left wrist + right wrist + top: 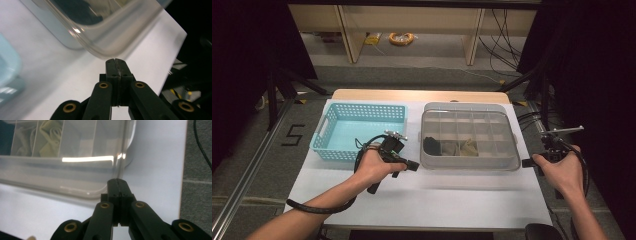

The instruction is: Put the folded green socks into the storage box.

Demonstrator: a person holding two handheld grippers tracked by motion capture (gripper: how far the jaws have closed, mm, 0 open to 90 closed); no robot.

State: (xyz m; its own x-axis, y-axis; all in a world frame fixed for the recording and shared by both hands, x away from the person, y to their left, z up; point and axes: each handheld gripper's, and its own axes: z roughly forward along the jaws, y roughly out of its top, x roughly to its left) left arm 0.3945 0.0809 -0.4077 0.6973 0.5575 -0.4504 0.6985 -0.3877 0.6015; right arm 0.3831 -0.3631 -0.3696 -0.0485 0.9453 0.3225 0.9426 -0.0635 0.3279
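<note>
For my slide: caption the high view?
Two shut grippers, left gripper and right gripper, flank a clear divided box beside a blue basket.

turquoise basket [343, 131], white table [422, 200] — orange cable coil [401, 38]

the high view is evenly lit from above on the white table [422, 200], while both sides and the top corners fall into near black. the picture is soft and a little grainy. faint shadows lie under the hands. in the left gripper view the clear box [105, 32] is blurred and out of focus, with a small glint on its rim; the black jaws are sharp. in the right gripper view a bright strip of glare crosses the box wall.
</note>
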